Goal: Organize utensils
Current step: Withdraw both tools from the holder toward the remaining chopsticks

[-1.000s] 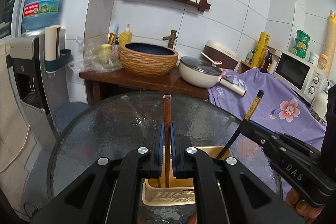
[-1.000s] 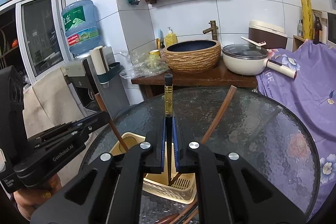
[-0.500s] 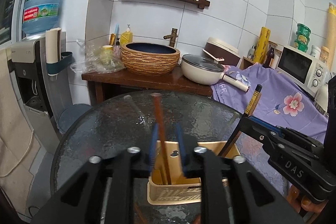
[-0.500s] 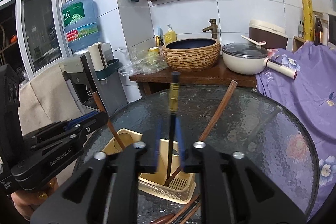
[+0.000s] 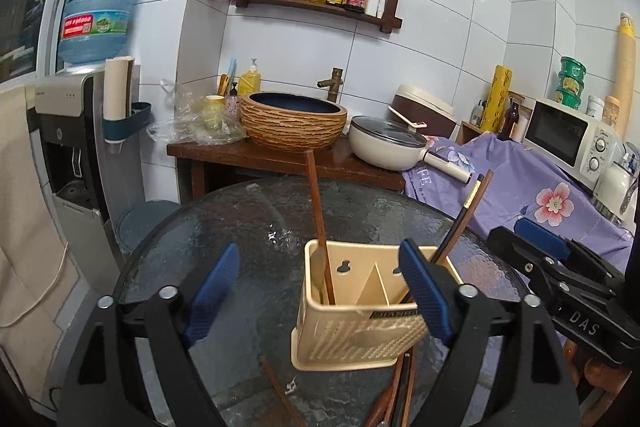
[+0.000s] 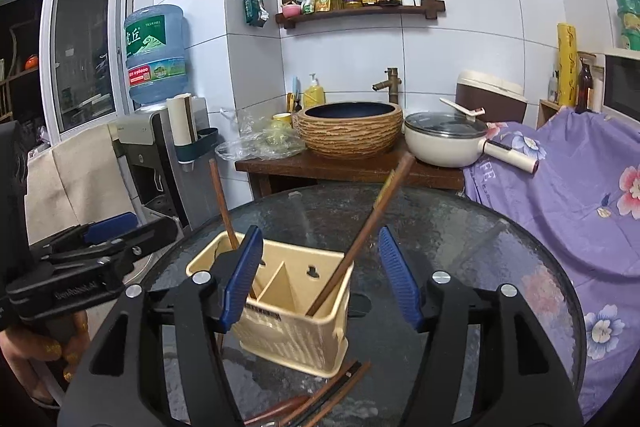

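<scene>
Both claws opening, nothing pinched: left claw (image 5: pixel 318 291), right claw (image 6: pixel 320 281). Chopsticks (image 5: pixel 318 219) stand in the beige holder (image 5: pixel 344 339) on the tabletop (image 5: pixel 224 227). We should back off straight, then collect loose chopsticks (image 6: pixel 320 401) singly.

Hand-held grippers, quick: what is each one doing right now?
Left hand-held gripper: jaws opening, gripping nothing.
Right hand-held gripper: jaws opening, gripping nothing.

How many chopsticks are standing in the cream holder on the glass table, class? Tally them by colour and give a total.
Brown chopsticks: 2
Black-and-gold chopstick: 1
Total standing in the holder: 3
</scene>
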`<state>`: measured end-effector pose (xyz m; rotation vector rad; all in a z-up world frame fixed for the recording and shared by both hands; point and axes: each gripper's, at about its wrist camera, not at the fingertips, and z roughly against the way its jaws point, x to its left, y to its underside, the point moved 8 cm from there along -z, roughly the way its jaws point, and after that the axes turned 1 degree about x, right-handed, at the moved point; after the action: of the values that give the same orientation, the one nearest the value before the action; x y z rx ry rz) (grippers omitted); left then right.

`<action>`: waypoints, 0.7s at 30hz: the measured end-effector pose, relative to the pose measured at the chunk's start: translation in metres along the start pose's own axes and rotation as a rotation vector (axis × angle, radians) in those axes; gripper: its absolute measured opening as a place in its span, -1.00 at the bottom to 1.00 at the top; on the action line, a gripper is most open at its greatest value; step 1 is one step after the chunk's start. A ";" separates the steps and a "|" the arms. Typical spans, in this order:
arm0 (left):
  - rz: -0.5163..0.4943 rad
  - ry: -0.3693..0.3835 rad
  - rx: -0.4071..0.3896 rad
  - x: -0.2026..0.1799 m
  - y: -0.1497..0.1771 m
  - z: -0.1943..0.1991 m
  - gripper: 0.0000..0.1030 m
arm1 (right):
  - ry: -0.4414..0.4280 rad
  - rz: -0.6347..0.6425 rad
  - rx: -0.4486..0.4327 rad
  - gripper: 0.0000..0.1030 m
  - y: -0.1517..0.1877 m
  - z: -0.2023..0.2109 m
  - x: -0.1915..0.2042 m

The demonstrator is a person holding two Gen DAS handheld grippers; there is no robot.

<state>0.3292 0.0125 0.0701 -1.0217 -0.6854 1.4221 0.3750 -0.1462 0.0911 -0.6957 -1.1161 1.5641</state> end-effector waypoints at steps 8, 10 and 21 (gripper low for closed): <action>-0.007 -0.039 0.028 0.014 0.037 0.010 0.82 | -0.002 -0.069 0.028 0.27 0.037 0.022 -0.012; -0.009 -0.042 0.043 0.017 0.046 0.010 0.84 | 0.005 -0.072 0.039 0.29 0.045 0.025 -0.013; 0.042 -0.051 0.143 0.039 0.094 0.007 0.85 | 0.021 -0.074 0.173 0.34 0.108 0.020 -0.017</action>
<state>0.2826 0.0392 -0.0160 -0.8948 -0.5934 1.5158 0.3184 -0.1708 -0.0017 -0.5475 -0.9669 1.5652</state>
